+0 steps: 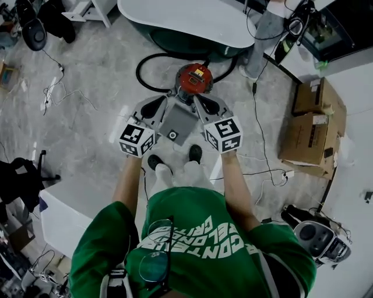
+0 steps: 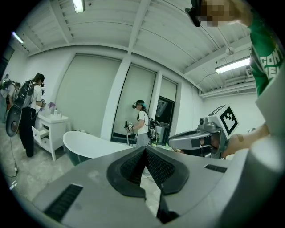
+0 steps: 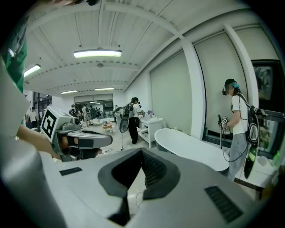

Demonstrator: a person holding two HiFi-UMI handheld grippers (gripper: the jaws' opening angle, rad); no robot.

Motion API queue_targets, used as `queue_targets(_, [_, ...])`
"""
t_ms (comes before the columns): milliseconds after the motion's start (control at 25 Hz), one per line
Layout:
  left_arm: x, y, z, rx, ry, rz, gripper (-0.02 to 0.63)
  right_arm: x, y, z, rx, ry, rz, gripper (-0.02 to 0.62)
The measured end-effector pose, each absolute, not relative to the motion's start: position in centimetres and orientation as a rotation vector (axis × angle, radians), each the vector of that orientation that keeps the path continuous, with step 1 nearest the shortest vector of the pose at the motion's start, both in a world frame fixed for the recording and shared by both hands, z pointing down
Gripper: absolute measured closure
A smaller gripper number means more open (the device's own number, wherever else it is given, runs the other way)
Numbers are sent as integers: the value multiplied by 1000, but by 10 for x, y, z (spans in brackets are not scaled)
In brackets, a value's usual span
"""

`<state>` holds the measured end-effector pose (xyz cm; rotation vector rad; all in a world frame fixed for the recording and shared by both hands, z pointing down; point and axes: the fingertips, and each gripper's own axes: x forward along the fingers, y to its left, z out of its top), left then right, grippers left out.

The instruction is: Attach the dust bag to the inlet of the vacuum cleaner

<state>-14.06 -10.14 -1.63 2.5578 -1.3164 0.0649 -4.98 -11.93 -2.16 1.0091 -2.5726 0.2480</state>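
Left gripper (image 1: 165,100) and right gripper (image 1: 196,100) are hovering clenched (both empty), risking shoving the dust bag (image 1: 179,119) aside instead of gripping it.

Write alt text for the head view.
Seen from above, a person in a green shirt holds the left hand-held gripper and right hand-held gripper, both shut, flanking a grey dust bag by a red-topped vacuum cleaner on a pale floor. A black hose, a white bathtub and cardboard boxes lie around them.

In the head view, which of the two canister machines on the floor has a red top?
The round canister machine at the upper centre, beside the black hose loop, has the red top. The other canister machine, at the lower right, is grey and black.
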Motion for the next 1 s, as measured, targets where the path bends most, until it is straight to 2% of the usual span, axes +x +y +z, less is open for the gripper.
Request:
queue_targets(520, [-142, -117, 98, 2456, -1228, 154, 603, -59, -146, 97, 826, -2477, 294, 588])
queue_targets(1000, [-164, -113, 244, 2375, -1243, 226, 603, -93, -160, 235, 617, -2447, 272, 588])
